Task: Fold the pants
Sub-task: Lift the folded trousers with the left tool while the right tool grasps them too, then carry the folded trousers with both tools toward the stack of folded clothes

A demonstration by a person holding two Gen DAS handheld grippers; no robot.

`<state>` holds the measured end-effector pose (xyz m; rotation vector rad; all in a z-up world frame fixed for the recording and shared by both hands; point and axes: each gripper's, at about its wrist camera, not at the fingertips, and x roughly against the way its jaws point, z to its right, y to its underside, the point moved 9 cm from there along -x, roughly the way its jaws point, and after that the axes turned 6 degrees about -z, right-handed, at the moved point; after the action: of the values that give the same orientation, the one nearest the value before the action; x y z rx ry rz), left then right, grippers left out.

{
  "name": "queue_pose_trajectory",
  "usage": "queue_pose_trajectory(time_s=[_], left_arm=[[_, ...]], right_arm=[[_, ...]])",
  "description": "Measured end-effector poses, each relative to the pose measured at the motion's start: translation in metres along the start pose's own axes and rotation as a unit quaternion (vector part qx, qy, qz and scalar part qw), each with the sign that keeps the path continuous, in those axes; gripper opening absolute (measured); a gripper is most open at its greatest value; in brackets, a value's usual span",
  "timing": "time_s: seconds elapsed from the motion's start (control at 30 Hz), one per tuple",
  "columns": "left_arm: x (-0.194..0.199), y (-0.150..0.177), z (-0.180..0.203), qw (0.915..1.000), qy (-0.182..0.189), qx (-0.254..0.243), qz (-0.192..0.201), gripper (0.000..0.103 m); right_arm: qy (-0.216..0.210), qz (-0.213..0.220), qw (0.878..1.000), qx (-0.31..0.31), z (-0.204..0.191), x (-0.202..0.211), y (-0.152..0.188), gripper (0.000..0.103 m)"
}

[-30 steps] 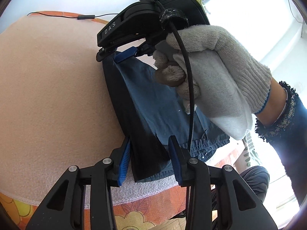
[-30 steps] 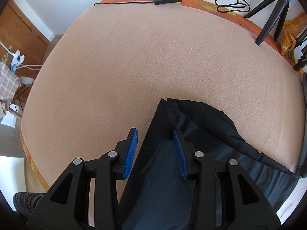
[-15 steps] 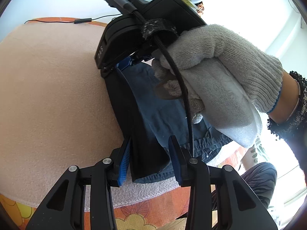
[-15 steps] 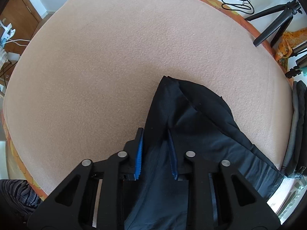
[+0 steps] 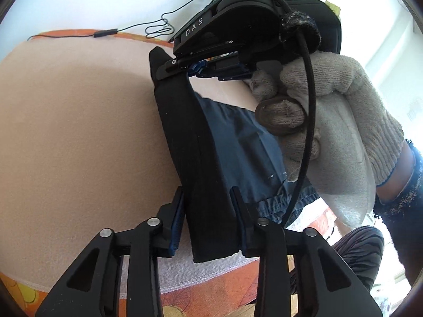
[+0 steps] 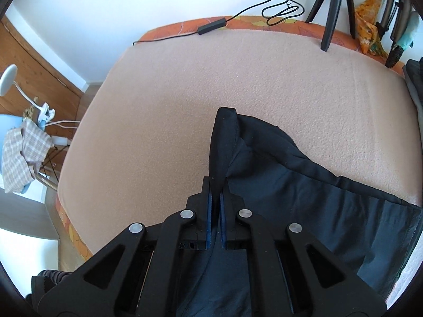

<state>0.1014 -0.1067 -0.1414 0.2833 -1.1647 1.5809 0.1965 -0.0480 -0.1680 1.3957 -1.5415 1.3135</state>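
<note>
From my right gripper (image 6: 214, 185) I see its blue pads pinched nearly together on a raised fold of the dark navy cloth pants (image 6: 277, 185), which spread rightward from the fingers over the peach fleece blanket (image 6: 185, 105) covering the bed. Far ahead of that gripper, along the orange patterned bed edge (image 6: 264, 25), lie one black cable with an inline box (image 6: 211, 27) and its looped end, and one black tripod (image 6: 330, 8) stands to the right of it; nothing lies between the fingers and those. Off to the left, beyond the bed, I count one white lamp (image 6: 8, 79) and one checked cloth (image 6: 23, 148) draped on a stand. From my left gripper (image 5: 208, 211) the fingers stand a moderate width apart, with a dark strip of the pants (image 5: 185, 137) running up between them; I cannot tell whether the pads touch it. Straight ahead, the right gripper's black body and the grey knitted glove (image 5: 330, 111) holding it block much of the view.
</note>
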Motion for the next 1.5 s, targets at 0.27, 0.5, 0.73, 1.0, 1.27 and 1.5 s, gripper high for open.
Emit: queue_pose_trajectory(time_s=[0.27,0.5,0.73,1.0,1.27,1.5], left_arm=[[-0.002,-0.011,0.046,0.9983,0.031,-0.046,0.016,0.016],[-0.001,-0.020,0.082,0.9942,0.062,-0.086,0.019,0.016],[-0.021,-0.025,0.117,0.9886,0.077,-0.130,0.007,0.015],[-0.064,-0.032,0.158,0.9822,0.093,-0.162,-0.018,0.015],[-0.099,-0.028,0.178,0.9792,0.099,-0.171,-0.046,0.015],[-0.119,-0.023,0.188,0.9767,0.097,-0.176,-0.076,0.033]], right_arm=[[-0.040,0.072,0.996,-0.042,0.038,0.050,-0.009,0.005],[-0.056,0.123,0.988,-0.071,0.074,0.100,0.000,0.005],[-0.052,0.152,0.981,-0.113,0.129,0.130,0.016,0.005],[-0.042,0.166,0.976,-0.137,0.187,0.141,0.034,0.005],[-0.039,0.148,0.976,-0.155,0.243,0.127,0.046,0.005],[-0.025,0.120,0.983,-0.140,0.262,0.104,0.050,0.005]])
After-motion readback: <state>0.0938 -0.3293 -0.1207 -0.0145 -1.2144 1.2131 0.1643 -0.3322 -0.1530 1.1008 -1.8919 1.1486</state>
